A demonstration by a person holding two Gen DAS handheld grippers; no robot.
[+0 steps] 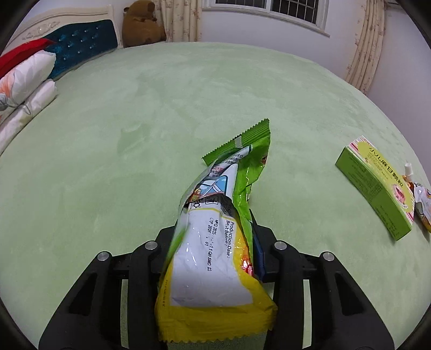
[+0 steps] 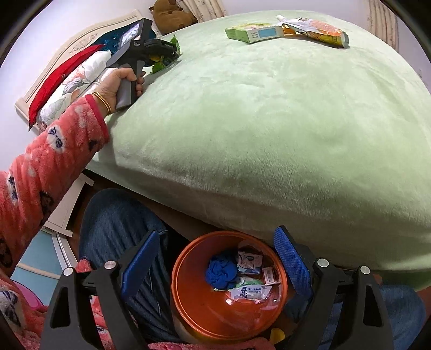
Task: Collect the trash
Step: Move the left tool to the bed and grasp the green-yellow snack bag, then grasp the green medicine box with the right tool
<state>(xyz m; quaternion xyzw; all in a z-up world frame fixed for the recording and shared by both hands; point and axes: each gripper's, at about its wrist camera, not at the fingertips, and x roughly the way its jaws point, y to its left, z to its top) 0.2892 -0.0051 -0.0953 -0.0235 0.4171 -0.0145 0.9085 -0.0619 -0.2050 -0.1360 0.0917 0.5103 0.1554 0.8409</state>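
My left gripper is shut on a green, yellow and white snack wrapper and holds it just above the green bed. It also shows in the right wrist view, far left on the bed. My right gripper is open and empty, above an orange trash bin on the floor by the bed. The bin holds a blue crumpled item and several small wrappers. A green medicine box and a spouted pouch lie on the bed.
Pillows and a blue headboard are at the bed's left. A brown plush bear sits at the far corner. My legs in jeans are beside the bin. Curtains hang at the right.
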